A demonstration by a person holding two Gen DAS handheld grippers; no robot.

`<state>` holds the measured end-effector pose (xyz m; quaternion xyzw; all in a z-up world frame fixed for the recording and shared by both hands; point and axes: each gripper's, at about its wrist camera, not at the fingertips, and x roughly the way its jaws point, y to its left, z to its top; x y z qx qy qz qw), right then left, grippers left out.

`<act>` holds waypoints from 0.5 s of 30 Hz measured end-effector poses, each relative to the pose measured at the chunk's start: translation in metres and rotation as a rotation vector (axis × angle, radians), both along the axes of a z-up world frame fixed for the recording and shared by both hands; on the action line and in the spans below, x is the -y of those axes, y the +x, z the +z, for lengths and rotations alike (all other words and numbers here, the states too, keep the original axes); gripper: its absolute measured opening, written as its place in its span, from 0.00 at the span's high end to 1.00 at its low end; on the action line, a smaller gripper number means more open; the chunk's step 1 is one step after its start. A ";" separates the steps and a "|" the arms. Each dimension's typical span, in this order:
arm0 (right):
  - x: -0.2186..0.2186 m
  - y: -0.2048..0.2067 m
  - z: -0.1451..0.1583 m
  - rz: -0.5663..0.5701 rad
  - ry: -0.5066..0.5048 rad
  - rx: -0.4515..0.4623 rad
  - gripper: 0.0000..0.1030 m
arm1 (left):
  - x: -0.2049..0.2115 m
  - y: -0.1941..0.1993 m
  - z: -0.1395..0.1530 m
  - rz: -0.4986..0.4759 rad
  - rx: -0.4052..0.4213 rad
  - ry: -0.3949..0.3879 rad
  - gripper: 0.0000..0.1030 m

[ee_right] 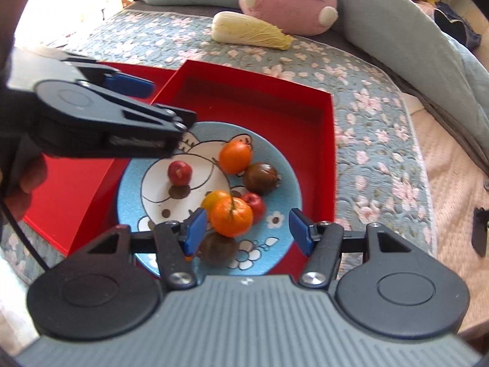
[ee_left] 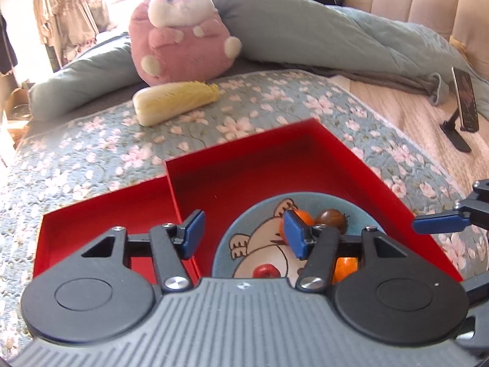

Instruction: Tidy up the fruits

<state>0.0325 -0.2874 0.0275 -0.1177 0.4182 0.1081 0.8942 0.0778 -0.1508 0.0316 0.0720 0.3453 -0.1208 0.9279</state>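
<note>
Two wrist views over a bed covered by a floral quilt. A shallow red cardboard box point(ee_right: 324, 128) at frame centre holds a round blue ceramic plate with a cartoon print point(ee_right: 284, 165), and on the plate lie the fruits: two orange mandarins point(ee_right: 231, 217), small red fruits point(ee_right: 179, 172) and dark brownish-green tomatoes point(ee_right: 260, 178), clustered toward the plate's right half. The right gripper point(ee_right: 249, 231), lower centre of its view, stands with jaws apart and nothing clamped; the nearer mandarin sits between them but beyond the pads. The left gripper point(ee_left: 243, 234) likewise stands apart and empty above the plate's left edge — it crosses the upper left of the right view. The step appears to be choosing the next fruit. The next move calls for descending over one piece and closing gently — round fruit may roll.
</note>
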 end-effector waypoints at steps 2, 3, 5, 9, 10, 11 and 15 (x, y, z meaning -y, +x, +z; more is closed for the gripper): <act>0.009 -0.002 0.005 -0.041 0.007 0.015 0.40 | -0.004 -0.006 0.009 0.014 0.017 -0.019 0.39; 0.013 -0.004 0.007 -0.060 0.011 0.023 0.40 | -0.004 -0.008 0.013 0.020 0.023 -0.022 0.39; 0.021 -0.009 0.011 -0.096 0.019 0.039 0.40 | -0.003 -0.017 0.023 0.024 0.038 -0.019 0.34; 0.035 -0.017 0.018 -0.156 0.033 0.064 0.40 | 0.008 -0.044 0.045 0.033 0.110 0.004 0.09; 0.037 -0.019 0.019 -0.167 0.037 0.066 0.40 | 0.010 -0.050 0.050 0.035 0.113 -0.009 0.06; 0.039 -0.021 0.020 -0.175 0.041 0.065 0.40 | 0.012 -0.056 0.055 0.033 0.107 -0.032 0.06; 0.041 -0.027 0.023 -0.182 0.048 0.063 0.40 | 0.026 -0.082 0.062 0.022 0.087 -0.048 0.04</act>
